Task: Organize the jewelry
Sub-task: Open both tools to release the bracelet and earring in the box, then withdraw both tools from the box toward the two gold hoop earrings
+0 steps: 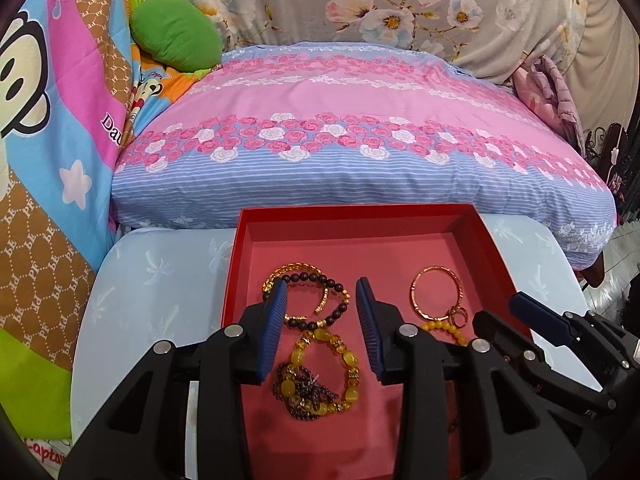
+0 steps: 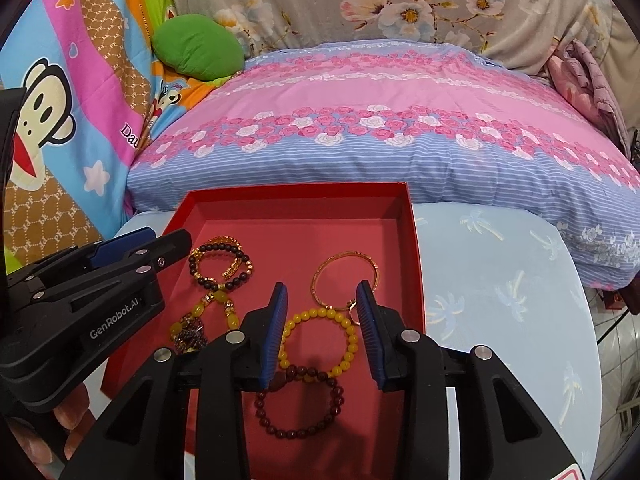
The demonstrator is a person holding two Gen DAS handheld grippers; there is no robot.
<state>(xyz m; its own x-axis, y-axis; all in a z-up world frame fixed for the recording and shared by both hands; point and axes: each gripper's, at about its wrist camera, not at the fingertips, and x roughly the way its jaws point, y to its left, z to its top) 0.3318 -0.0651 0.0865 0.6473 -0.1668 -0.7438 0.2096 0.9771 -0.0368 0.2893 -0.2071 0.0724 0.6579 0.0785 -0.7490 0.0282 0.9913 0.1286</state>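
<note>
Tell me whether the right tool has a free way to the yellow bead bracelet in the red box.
Probably yes: the right tool hangs open right above the yellow bead bracelet, nothing between.

Floral bedding (image 1: 360, 128), cartoon blanket (image 1: 60, 120), green cushion (image 1: 176, 34)

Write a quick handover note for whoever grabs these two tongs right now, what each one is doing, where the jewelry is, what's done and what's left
Left tongs: open, empty, above the tangled amber-and-dark bead strands.
Right tongs: open, empty, above the round yellow bead bracelet.
All visible jewelry lies in the shallow red cardboard box on the pale blue table: dark bead bracelet, thin gold bangle, dark red bead bracelet.
Done: pieces are in the box.
Left: likely untangling the amber strands and spacing the overlapping yellow and dark red bracelets.
</note>
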